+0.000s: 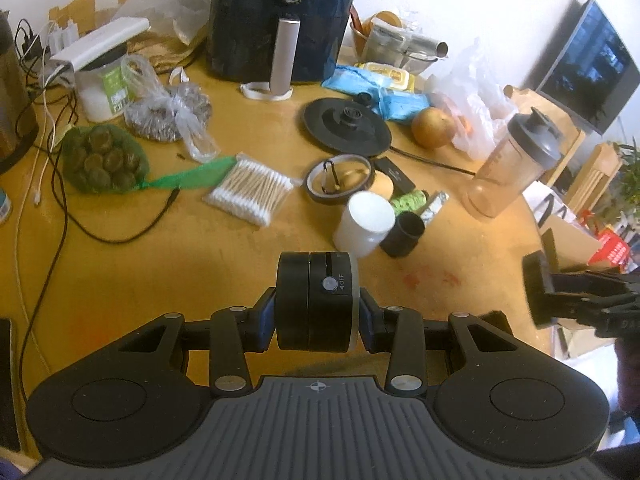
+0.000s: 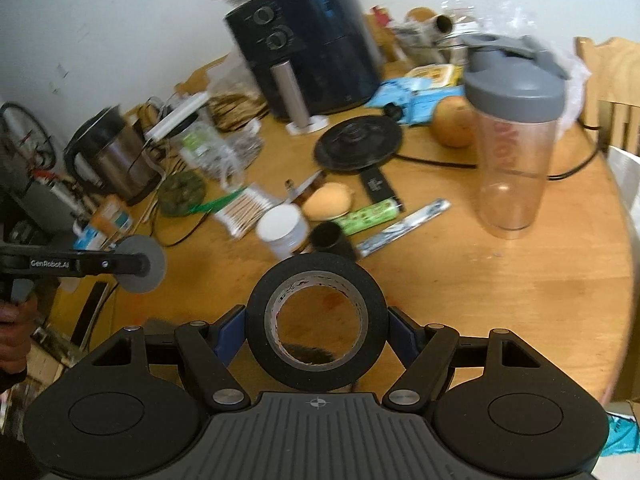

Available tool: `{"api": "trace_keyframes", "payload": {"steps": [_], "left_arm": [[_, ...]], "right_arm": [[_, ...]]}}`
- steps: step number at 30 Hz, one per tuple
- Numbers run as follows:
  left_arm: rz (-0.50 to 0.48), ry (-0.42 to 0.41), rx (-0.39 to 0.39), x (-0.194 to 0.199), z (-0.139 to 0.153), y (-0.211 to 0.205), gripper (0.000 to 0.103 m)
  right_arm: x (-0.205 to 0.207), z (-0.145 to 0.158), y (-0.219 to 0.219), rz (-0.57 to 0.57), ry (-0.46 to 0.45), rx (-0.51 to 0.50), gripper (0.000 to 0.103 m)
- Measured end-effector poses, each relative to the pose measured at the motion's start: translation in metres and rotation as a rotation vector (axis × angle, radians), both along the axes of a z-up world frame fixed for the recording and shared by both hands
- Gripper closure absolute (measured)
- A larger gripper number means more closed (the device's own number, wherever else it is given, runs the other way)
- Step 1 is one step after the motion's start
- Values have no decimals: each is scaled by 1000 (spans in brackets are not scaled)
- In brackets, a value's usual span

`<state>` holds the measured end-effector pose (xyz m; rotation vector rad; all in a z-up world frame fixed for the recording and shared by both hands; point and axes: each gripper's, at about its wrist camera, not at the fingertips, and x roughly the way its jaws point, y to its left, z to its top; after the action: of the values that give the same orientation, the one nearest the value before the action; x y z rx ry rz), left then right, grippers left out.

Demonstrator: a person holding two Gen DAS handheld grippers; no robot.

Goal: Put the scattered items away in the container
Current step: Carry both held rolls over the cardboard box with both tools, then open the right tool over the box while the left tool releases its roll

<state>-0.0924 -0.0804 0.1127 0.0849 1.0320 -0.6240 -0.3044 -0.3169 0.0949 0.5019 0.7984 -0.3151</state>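
Note:
My left gripper [image 1: 318,318] is shut on a black round device [image 1: 316,292] marked OFF, held above the wooden table [image 1: 160,260]. The blue pads [image 1: 267,316] press on both of its sides. My right gripper [image 2: 316,332] is shut on a roll of black tape [image 2: 316,270], clamped at both edges. Each gripper shows in the other's view: the right gripper [image 1: 560,296] at the right edge, the left gripper [image 2: 80,266] at the left. On the table lie a pack of cotton swabs [image 1: 252,188], a white jar [image 1: 366,224], a small black cup [image 1: 404,234] and a green roll [image 1: 408,200]. No container is clearly in view.
A black air fryer [image 1: 280,16] stands at the back, with a kettle base [image 1: 346,126] and a round fruit [image 1: 434,128] in front of it. A shaker bottle [image 1: 508,168] stands at the right. A net bag [image 1: 102,158] and cables lie at the left. Cardboard boxes [image 1: 568,240] sit past the table's right edge.

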Motion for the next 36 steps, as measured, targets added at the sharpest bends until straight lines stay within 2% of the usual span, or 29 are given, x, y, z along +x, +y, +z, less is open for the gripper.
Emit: {"api": "trace_keyframes", "payload": {"steps": [12,17,22,36], "left_arm": [[-26,65,14,-32,-8,3,63],[-48,80,55,-42,-14,0,63],[-56,84,100,-48,-21,-5,63],[-16,110,223,-49,-45,-17,63]], "right_arm": [[8,-19,28,147,69,41,27],[11,-27,36,202,109,36,27],[19,-32,44,245,144,6,27],[46,-51,72,381,310,-187,27]]}}
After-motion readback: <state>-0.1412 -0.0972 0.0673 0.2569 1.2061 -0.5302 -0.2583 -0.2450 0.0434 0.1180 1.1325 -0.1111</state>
